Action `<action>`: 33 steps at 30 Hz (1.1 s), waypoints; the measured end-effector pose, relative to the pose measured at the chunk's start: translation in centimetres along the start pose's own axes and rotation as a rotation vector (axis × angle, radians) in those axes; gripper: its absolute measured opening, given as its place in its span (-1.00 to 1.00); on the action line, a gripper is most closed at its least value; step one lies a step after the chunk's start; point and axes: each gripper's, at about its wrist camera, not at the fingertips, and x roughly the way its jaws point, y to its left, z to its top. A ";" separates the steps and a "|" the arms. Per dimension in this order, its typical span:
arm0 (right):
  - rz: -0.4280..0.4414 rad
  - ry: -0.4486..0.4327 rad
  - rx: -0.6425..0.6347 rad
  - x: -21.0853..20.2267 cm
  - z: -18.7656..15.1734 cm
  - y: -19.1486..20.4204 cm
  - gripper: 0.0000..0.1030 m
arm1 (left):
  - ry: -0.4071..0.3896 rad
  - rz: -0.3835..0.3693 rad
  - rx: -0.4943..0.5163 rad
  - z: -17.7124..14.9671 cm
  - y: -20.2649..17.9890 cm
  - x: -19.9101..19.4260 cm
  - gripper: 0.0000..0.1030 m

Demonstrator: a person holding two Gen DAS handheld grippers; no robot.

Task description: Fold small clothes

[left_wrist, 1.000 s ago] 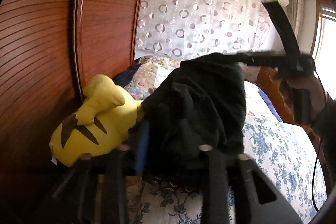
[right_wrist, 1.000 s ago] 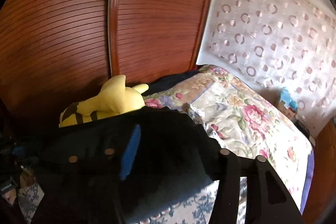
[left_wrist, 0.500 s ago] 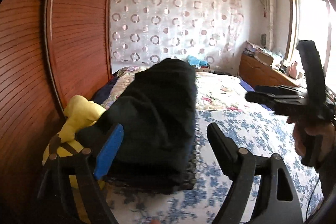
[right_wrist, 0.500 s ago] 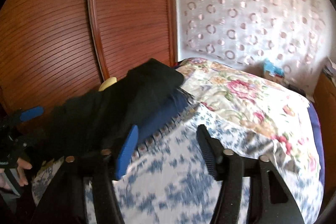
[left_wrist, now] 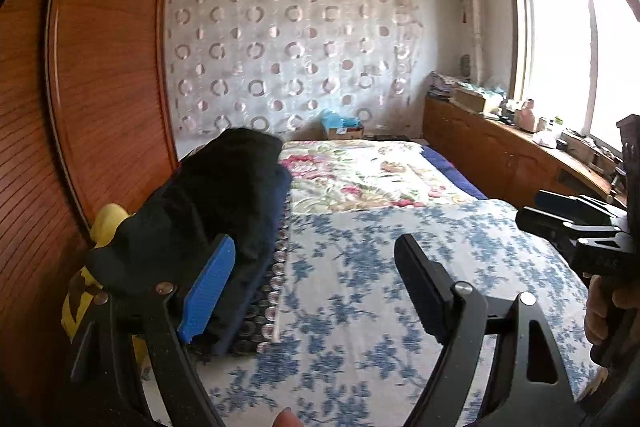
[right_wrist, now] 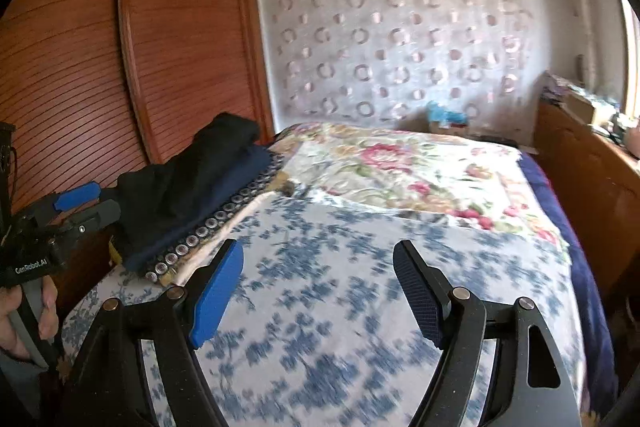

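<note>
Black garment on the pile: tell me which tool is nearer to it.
Left. The left tool is right beside the black garment; the right tool is further out over the blue-flowered sheet.

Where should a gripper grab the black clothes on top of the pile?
Probably the near end of the black garment, coming in from the open blue-flowered bedspread side. That end droops loose over the navy cloth beneath; the wooden wardrobe blocks the far side.

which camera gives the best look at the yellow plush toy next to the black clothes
The left wrist view. The yellow plush toy peeks out there, between the black clothes and the wooden wardrobe. The right wrist view hides it almost entirely behind the clothes.
</note>
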 end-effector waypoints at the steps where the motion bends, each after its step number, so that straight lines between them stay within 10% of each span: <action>1: -0.013 -0.012 0.010 -0.8 -0.1 0.1 0.53 | -0.007 -0.005 0.003 0.2 -0.4 -0.4 0.60; 33: -0.134 -0.149 0.060 -7.5 -6.4 4.3 0.53 | -0.039 -0.012 -0.010 1.5 -2.7 -2.9 0.60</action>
